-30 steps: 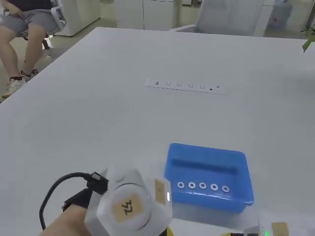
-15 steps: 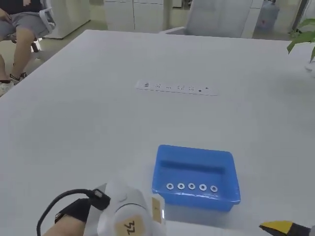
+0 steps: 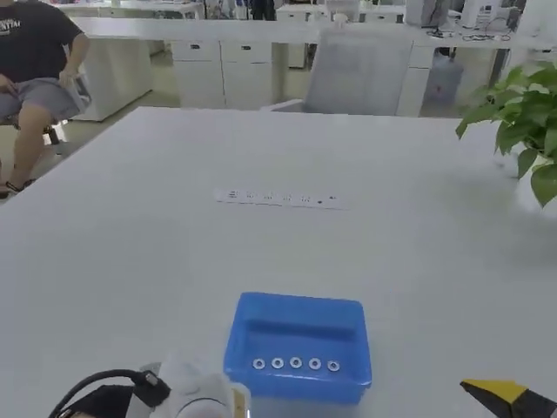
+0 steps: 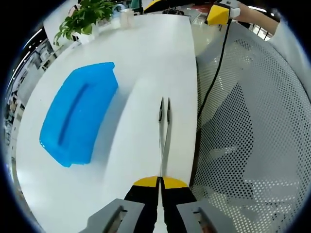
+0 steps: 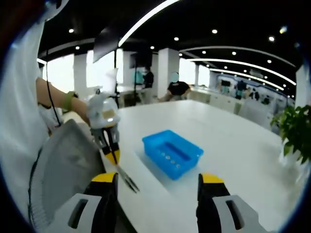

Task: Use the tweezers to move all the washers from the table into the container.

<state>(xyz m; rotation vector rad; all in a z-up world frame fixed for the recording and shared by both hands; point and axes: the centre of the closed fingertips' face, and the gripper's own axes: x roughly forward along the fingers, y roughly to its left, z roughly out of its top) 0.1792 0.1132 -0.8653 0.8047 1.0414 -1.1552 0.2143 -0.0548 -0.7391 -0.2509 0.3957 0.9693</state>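
Washers lie in the container; your left gripper clamps the tweezers, and your right gripper gapes with nothing in it.
Head view: the blue container sits low centre on the white table, five washers in a row along its near wall. Left gripper view: your jaws are pinched tight on the tweezers, which run up the middle; the container lies at upper left. Right gripper view: your jaws stand wide apart at the bottom, the container just above centre, the left gripper with the tweezers at left centre.
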